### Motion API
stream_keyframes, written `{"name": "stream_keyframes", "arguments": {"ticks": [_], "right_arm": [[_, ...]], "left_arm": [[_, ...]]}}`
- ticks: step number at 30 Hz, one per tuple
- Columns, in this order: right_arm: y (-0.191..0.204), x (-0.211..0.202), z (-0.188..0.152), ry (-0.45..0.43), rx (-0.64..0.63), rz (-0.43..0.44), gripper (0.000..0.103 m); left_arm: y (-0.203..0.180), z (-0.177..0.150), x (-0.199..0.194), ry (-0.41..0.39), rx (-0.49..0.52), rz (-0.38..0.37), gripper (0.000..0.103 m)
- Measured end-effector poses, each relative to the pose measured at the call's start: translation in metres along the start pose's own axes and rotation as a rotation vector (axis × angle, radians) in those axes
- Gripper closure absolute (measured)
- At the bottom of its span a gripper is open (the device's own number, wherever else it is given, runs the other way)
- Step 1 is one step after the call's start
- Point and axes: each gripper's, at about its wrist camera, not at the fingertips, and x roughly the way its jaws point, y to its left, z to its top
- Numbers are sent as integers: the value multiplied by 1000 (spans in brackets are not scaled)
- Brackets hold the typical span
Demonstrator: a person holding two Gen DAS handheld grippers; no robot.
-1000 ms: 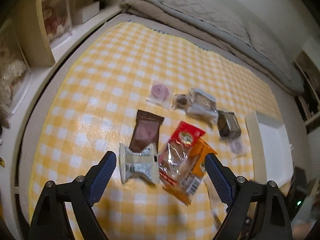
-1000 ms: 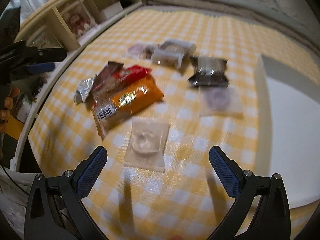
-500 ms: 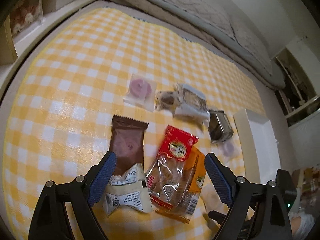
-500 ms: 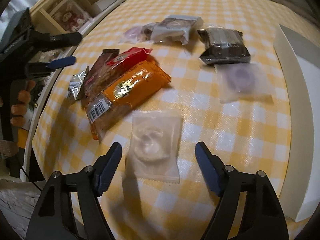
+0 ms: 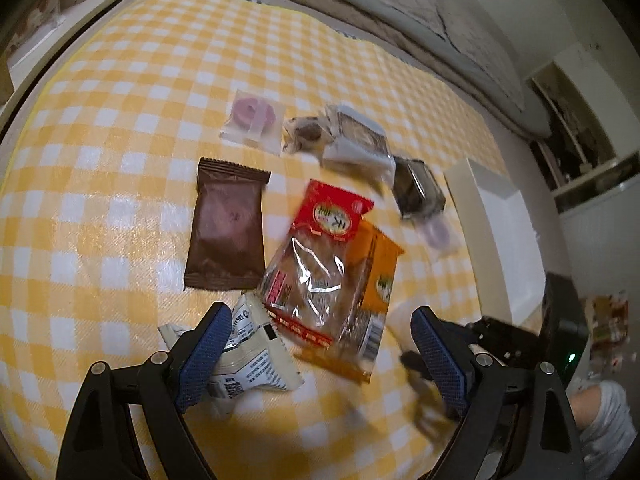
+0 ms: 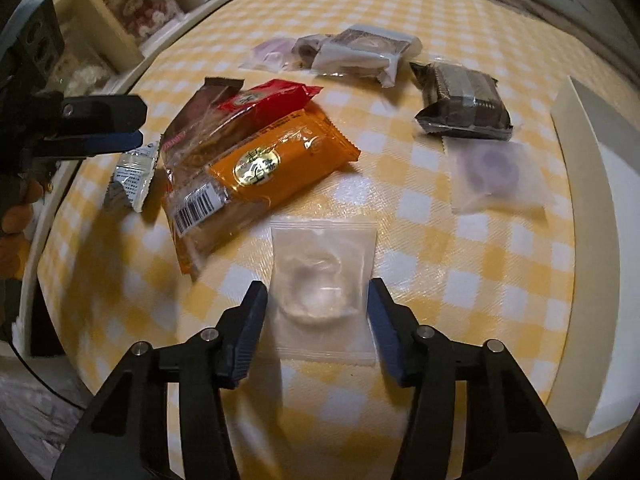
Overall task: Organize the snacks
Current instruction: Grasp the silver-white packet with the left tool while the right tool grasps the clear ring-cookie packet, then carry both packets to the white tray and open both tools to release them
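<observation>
Right wrist view: the clear packet (image 6: pixel 322 268) lies flat on the yellow-checked counter (image 6: pixel 500 280), between the two fingers of the right tool (image 6: pixel 316 312). Its jaws are closing, with the packet between them; I cannot see the pads pressing on it yet, so I judge it not gripped. Beside it lie the orange pack (image 6: pixel 276 164) with the red pack (image 6: pixel 256 100) on top, a brown pack (image 6: pixel 212 92) behind them and a silver sachet (image 6: pixel 132 176) at their left. Farther off are a dark cake (image 6: pixel 464 108), a purple sweet in frosted wrap (image 6: pixel 492 176) and a small cluster of wrapped pieces (image 6: pixel 352 52). The white tray (image 6: pixel 592 184) at the right edge shows nothing in the part in view.

So, by my reading, sorting has barely begun: every snack in sight is on the cloth and none in the tray.

In the left wrist view, the left tool (image 5: pixel 320 344) stands wide, its jaws opening a little, low over the silver sachet (image 5: pixel 248 356). Its left finger (image 5: pixel 204 352) overlaps the sachet's edge; whether it touches I cannot tell. Nothing is held.
</observation>
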Motion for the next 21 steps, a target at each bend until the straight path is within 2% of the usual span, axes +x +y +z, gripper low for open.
{"name": "stream_keyframes", "arguments": {"ticks": [6, 11, 14, 15, 16, 21], "right_arm": [[1, -14, -12, 55, -63, 3, 57], [4, -44, -20, 45, -131, -17, 58], [2, -62, -19, 26, -144, -34, 58], [1, -67, -20, 19, -145, -40, 58], [-1, -73, -19, 10, -145, -48, 58], [-8, -95, -17, -33, -129, -68, 58]], "left_arm": [[4, -8, -7, 3, 6, 27, 9], [6, -21, -12, 38, 18, 10, 9], [3, -28, -17, 43, 55, 43, 14], [2, -29, -18, 39, 67, 61, 22], [-1, -31, -18, 37, 81, 80, 35], [-9, -37, -14, 64, 106, 206, 63]]}}
